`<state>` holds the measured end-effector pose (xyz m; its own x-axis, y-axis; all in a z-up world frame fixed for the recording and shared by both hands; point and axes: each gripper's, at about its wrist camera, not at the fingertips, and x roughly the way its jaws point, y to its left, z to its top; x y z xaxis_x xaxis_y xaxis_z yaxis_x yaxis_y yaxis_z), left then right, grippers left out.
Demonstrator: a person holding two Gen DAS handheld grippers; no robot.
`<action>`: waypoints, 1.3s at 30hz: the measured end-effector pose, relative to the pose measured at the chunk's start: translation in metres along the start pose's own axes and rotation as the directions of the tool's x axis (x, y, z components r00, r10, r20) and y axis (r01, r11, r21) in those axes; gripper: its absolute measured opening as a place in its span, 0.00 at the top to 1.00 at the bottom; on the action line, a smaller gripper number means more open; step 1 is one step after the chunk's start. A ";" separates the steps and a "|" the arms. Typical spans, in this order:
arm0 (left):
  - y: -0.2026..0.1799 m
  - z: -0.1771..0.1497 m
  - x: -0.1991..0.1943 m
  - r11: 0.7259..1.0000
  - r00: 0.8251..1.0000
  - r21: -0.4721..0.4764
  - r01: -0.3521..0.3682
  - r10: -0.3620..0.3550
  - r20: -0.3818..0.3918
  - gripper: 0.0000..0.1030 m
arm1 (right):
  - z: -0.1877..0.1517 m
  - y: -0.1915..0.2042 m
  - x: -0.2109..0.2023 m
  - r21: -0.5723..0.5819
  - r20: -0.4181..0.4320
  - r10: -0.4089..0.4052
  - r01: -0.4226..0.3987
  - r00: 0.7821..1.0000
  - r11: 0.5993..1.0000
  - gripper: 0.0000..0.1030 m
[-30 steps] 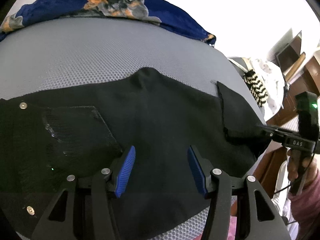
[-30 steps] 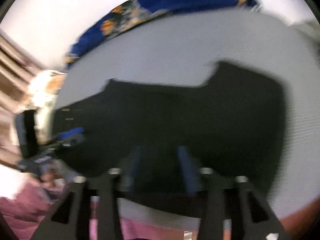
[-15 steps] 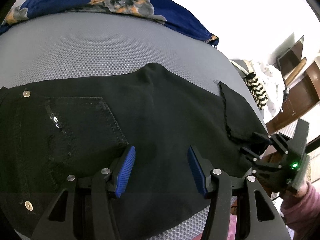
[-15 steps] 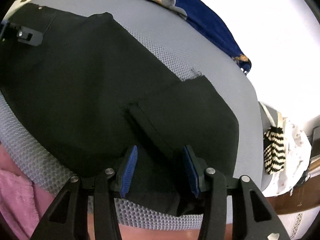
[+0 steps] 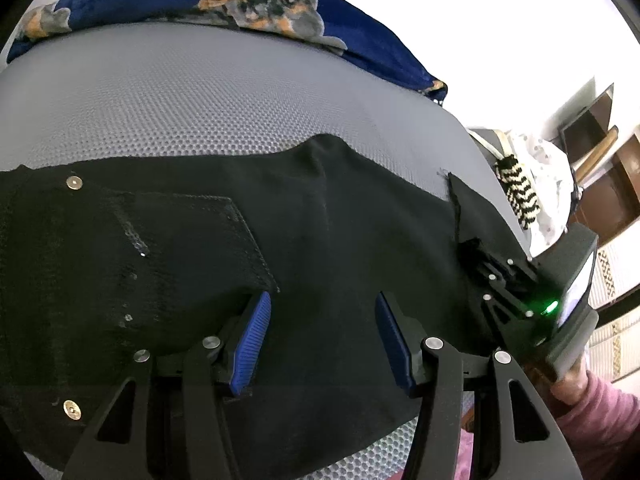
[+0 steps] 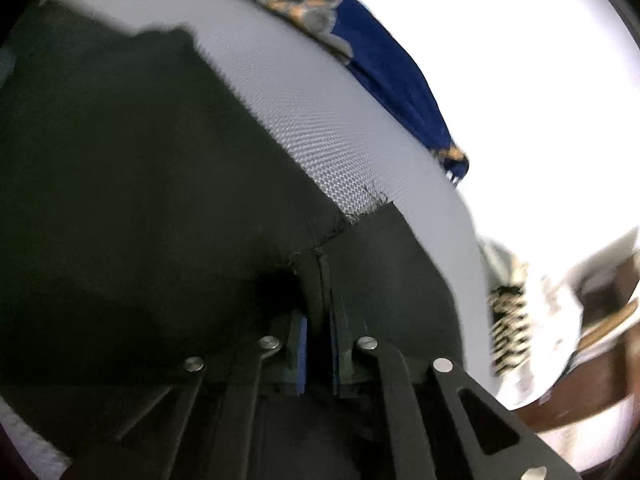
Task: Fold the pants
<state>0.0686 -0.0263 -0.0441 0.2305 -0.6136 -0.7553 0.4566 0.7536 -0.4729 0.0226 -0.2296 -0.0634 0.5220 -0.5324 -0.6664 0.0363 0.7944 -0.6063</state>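
Pinching pants [image 6: 140,200] hem: right gripper [image 6: 318,344].

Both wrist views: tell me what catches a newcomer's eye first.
The black pants sprawl across the grey mesh bed cover, filling both views. The right hand-held gripper is shut on a fold near the pant hem, while the left hand-held gripper hovers open, blue pads wide. A blue patterned blanket lies behind.

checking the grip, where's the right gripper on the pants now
In the left wrist view, the right gripper sits at the pants' right end, shut on the folded hem.
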 end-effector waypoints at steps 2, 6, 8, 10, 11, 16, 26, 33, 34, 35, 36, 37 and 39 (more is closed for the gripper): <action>0.002 0.002 -0.003 1.000 1.000 -0.006 0.006 -0.006 0.004 0.46 | 0.001 -0.020 -0.001 0.157 -0.010 0.120 -0.117 0.993 0.981 0.94; 0.006 0.005 -0.007 0.999 1.000 -0.028 0.025 -0.024 0.009 0.46 | -0.008 -0.087 0.005 0.573 0.080 0.456 -0.415 0.887 0.707 0.94; 0.007 0.007 -0.010 0.999 1.000 -0.030 0.022 -0.021 0.017 0.46 | -0.012 -0.107 0.007 0.673 0.166 0.540 -0.495 0.825 0.549 0.94; 0.006 0.006 -0.014 0.999 0.999 -0.029 0.023 -0.022 0.026 0.46 | -0.009 -0.114 0.001 0.702 0.229 0.579 -0.545 0.782 0.458 0.94; 0.006 0.006 -0.016 0.999 0.999 -0.032 0.028 -0.027 0.028 0.46 | -0.005 -0.113 0.000 0.699 0.251 0.593 -0.567 0.765 0.435 0.94; 0.007 0.008 -0.027 0.998 0.998 -0.035 0.049 -0.047 0.038 0.46 | 0.023 -0.064 -0.013 0.577 0.246 0.669 -0.660 0.701 0.480 0.94; -0.002 0.008 -0.025 0.996 0.996 -0.015 0.083 -0.084 -0.010 0.46 | 0.028 0.023 -0.024 0.304 0.058 0.703 -0.683 0.709 0.664 0.91; -0.020 0.012 -0.008 0.992 0.986 -0.004 0.127 -0.127 -0.106 0.46 | 0.022 0.030 -0.051 0.186 0.020 0.694 -0.685 0.720 0.705 0.61; -0.023 0.012 -0.006 0.991 0.984 -0.006 0.131 -0.131 -0.122 0.46 | 0.020 0.026 -0.056 0.183 0.028 0.687 -0.680 0.726 0.710 0.60; -0.026 0.012 -0.003 0.990 0.980 -0.008 0.139 -0.138 -0.141 0.46 | 0.018 0.018 -0.062 0.185 0.040 0.686 -0.680 0.726 0.709 0.59; -0.028 0.010 0.000 0.988 0.974 -0.014 0.151 -0.152 -0.167 0.46 | 0.016 0.012 -0.067 0.190 0.048 0.690 -0.685 0.722 0.703 0.59; -0.031 0.010 0.005 0.986 0.966 -0.027 0.164 -0.166 -0.196 0.46 | 0.013 0.003 -0.070 0.200 0.059 0.691 -0.686 0.721 0.699 0.59; -0.034 0.008 0.013 0.979 0.950 -0.066 0.191 -0.201 -0.241 0.46 | 0.006 -0.018 -0.074 0.228 0.077 0.670 -0.667 0.738 0.709 0.47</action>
<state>0.0625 -0.0620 -0.0341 -0.0796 -0.6773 -0.7314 0.4347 0.6367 -0.6368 -0.0120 -0.2028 -0.0005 0.4749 0.1619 -0.8650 -0.1283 0.9852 0.1139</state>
